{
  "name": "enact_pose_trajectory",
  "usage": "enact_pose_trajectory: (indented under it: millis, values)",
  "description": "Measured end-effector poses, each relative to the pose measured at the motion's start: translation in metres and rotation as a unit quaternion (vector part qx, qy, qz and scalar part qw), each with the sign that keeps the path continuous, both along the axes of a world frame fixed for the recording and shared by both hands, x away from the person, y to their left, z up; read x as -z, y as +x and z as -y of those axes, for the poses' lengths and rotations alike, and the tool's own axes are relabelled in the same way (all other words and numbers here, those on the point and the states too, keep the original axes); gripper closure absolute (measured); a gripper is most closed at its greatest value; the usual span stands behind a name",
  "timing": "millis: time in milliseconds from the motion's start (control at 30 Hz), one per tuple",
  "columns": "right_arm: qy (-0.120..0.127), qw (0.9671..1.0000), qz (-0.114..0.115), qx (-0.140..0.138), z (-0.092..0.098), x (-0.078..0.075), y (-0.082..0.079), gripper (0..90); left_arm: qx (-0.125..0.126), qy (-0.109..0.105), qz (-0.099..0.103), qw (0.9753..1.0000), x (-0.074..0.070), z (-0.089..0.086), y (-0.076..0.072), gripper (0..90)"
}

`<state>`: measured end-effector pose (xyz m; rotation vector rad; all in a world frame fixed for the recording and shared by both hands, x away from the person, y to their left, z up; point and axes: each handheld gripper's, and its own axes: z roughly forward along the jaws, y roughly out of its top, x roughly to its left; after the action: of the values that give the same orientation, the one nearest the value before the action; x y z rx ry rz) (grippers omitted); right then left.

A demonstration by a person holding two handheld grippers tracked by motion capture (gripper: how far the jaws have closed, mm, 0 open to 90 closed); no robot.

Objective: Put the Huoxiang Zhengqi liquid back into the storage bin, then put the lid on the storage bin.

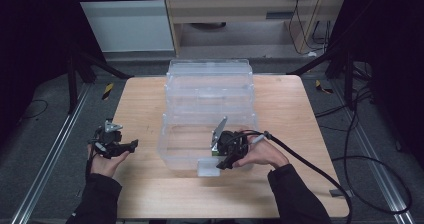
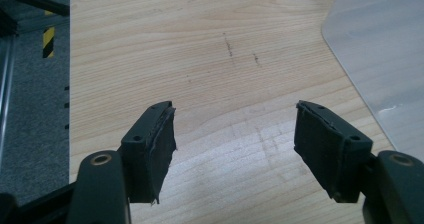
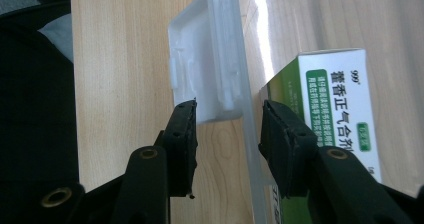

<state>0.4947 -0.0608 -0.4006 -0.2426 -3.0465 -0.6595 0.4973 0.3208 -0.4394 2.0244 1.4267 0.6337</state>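
Presently we record a wooden surface (image 1: 140, 104) carrying a large clear plastic bin (image 1: 210, 91), which stands at the middle and reaches toward the far edge. Its near wall faces the person's edge of the surface, and a white latch (image 1: 208, 167) sits at the foot of that wall.

We note the right gripper (image 1: 226, 163) at the bin's near wall, close to the near edge of the surface and just right of the latch. In the right gripper view its fingers (image 3: 181, 134) straddle the clear wall with a gap on each side: one finger outside by the latch (image 3: 200, 64), the other inside the bin. They are released and clamp nothing that we can confirm. A white and green medicine box (image 3: 340, 104) with printed characters lies inside the bin, just beside the inner finger; whether they touch we cannot tell.

We find the left gripper (image 1: 131, 145) near the left edge of the surface, well apart from the bin. In the left gripper view its fingers (image 2: 155, 144) stand spread wide over bare wood, released and empty, with a corner of the bin (image 2: 380, 49) at the right.
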Motion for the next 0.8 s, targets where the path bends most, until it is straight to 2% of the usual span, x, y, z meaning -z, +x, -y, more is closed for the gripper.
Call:
enact_pose_trajectory:
  millis: [200,300,500,800]
  values:
    - [-0.001,1.0,-0.002,-0.002,-0.003,0.006,0.001,59.7,0.009,-0.006,0.01,0.9999,-0.008,0.002,-0.002,32.0]
    - [-0.009,0.9999,-0.007,-0.003,-0.004,0.009,0.0,60.7,0.015,-0.012,0.016,0.9997,-0.013,0.003,-0.004,32.1]
    - [0.0,0.9999,-0.01,-0.001,-0.004,0.011,0.002,60.9,0.03,-0.011,0.025,0.9992,-0.023,0.01,-0.005,32.4]
    - [0.001,1.0,-0.007,-0.001,-0.003,0.012,0.001,61.2,0.065,-0.016,0.049,0.9966,-0.044,0.019,-0.009,33.2]
